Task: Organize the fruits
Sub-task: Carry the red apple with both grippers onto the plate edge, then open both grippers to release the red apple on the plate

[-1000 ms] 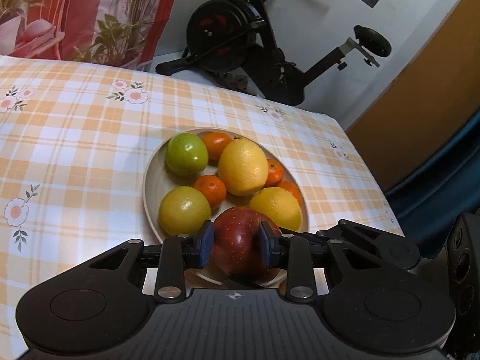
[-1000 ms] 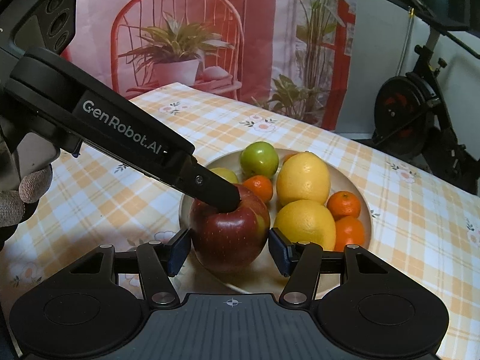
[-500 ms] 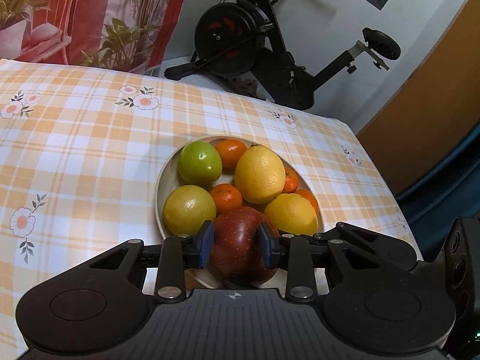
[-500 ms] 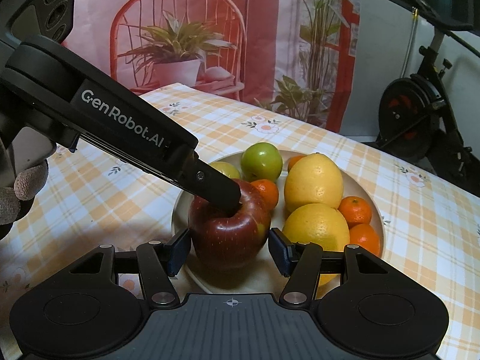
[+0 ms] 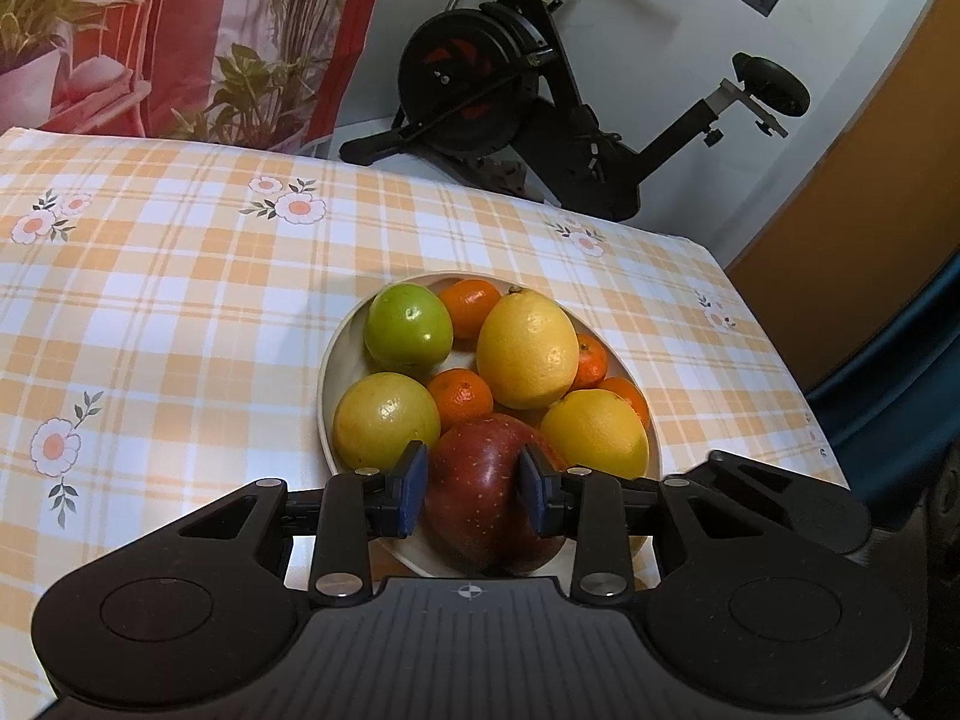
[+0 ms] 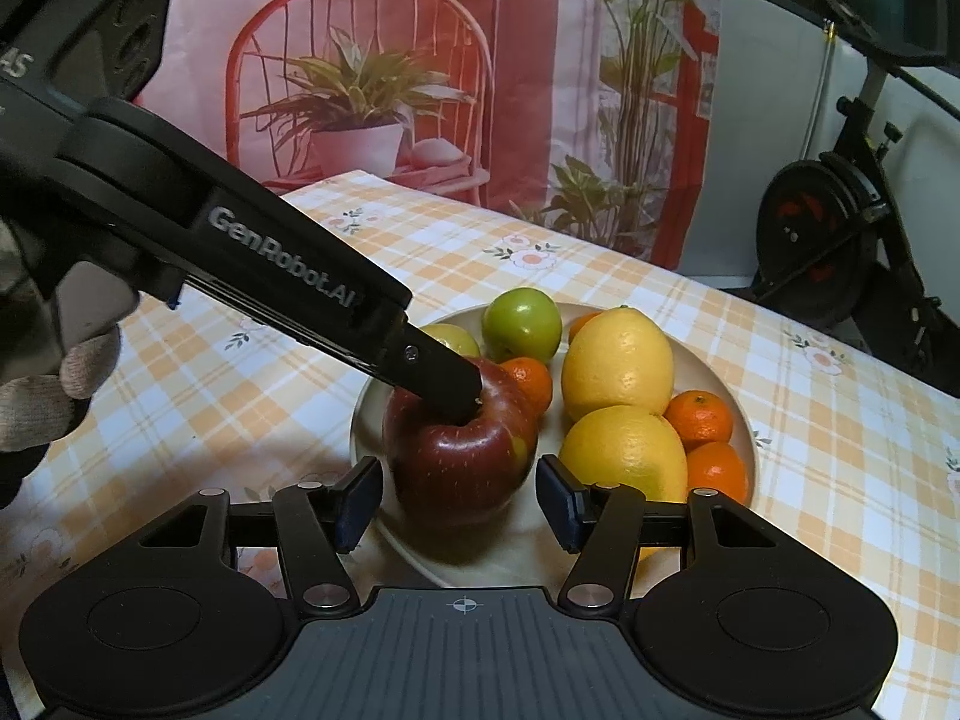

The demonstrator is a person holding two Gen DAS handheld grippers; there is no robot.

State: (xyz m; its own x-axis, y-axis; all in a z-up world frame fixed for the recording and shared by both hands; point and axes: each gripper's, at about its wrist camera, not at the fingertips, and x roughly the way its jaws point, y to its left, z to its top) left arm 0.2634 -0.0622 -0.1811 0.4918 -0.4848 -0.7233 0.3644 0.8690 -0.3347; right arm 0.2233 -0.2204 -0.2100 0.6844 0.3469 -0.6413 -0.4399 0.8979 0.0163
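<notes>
The red apple (image 5: pixel 489 489) on the plate (image 5: pixel 342 360), lower centre of frame, is clamped by the left gripper (image 5: pixel 474 489); the right gripper (image 6: pixel 459 501) is held apart around it, untouching.

Both wrist views look down, close, sharing the plate (image 5: pixel 336 360).

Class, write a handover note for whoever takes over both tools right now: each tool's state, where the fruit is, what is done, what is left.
Left tool: shut on the red apple, one finger in its stem hollow.
Right tool: open, pads either side of the same apple, not touching.
Fruit: the apple sits at the plate's near edge; green apple, yellow fruits and mandarins lie behind it on the plate.
Done: all visible fruit is plated.
Left: probably release the apple and withdraw both tools.
</notes>
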